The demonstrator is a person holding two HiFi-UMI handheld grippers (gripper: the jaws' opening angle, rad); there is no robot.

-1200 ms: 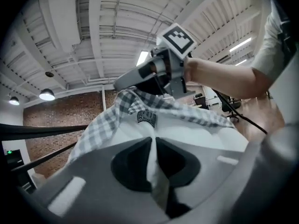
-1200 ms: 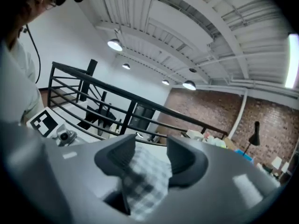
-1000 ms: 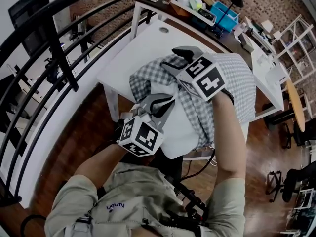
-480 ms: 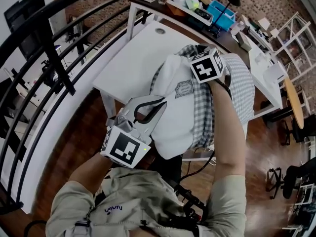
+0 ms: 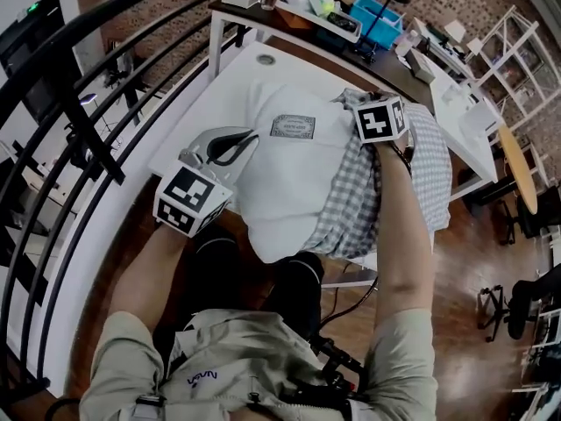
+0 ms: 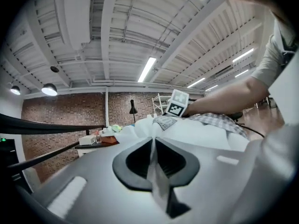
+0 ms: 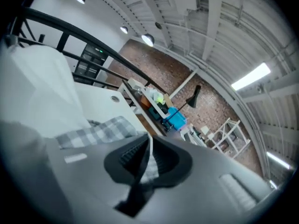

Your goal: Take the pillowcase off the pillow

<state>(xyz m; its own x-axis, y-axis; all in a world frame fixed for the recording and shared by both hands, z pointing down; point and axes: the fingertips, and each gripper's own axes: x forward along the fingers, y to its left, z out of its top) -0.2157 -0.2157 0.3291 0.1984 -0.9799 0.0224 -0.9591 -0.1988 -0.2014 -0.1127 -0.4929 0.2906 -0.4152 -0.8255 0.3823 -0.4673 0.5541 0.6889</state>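
Observation:
The white pillow (image 5: 289, 178) with a sewn label lies on the white table (image 5: 232, 82), mostly bare. The checked pillowcase (image 5: 364, 191) is bunched over the pillow's right end. My left gripper (image 5: 252, 134) is shut on the pillow's left edge, with white cloth pinched between its jaws (image 6: 152, 141). My right gripper (image 5: 359, 103) holds the pillowcase at its far end. Its jaws have just closed from wide and eased slightly, with checked cloth between them (image 7: 148, 141). The left gripper view shows the pillow (image 6: 196, 129) stretching to the pillowcase (image 6: 217, 119).
A black railing (image 5: 88, 86) curves along the left. A dark desk at the back carries a blue box (image 5: 372, 11) and a lamp. A second white table (image 5: 469, 117) and a shelf stand to the right. The person's legs are at the near table edge.
The left gripper has pulled the pillow left, the right gripper has drawn the checked case away to the right. Much more white pillow and its label now show.

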